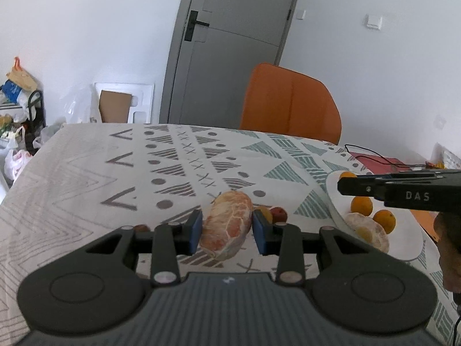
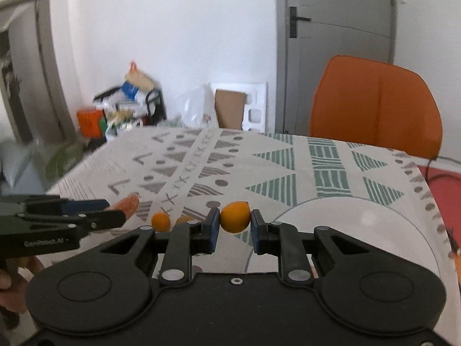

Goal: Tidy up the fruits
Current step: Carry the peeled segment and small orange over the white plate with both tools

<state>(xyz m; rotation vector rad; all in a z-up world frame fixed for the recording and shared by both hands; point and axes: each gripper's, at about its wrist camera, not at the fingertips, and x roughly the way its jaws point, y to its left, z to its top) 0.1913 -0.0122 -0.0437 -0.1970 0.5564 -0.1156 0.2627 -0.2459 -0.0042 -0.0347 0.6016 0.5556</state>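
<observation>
The left gripper (image 1: 226,230) has its blue-padded fingers (image 1: 195,230) closed against the two flanks of a large peeled pomelo segment with pale pink flesh and white pith (image 1: 227,225), which it holds above the white tablecloth patterned with grey and green triangles (image 1: 86,178). The segment's long axis runs away from the camera and slants, its near end low and to the left, its far end higher and to the right. Behind the right finger lie a small orange fruit (image 1: 265,213) and a small dark red fruit (image 1: 279,214), close together on the cloth. To the right sits a round white plate (image 1: 409,248) bearing small round oranges (image 1: 361,205) and another peeled pomelo piece (image 1: 367,232) (this one lies flat near the plate's left rim). The right gripper (image 2: 235,227) pinches a small rounded orange (image 2: 235,216) between its pads, and it hangs over the plate's left rim (image 2: 360,216); the fruit's slightly pointed end turns to the right. Two more small oranges (image 2: 160,222) rest on the cloth just left of that gripper. An orange chair (image 2: 374,103) stands behind the table, before a grey door (image 1: 230,43).
</observation>
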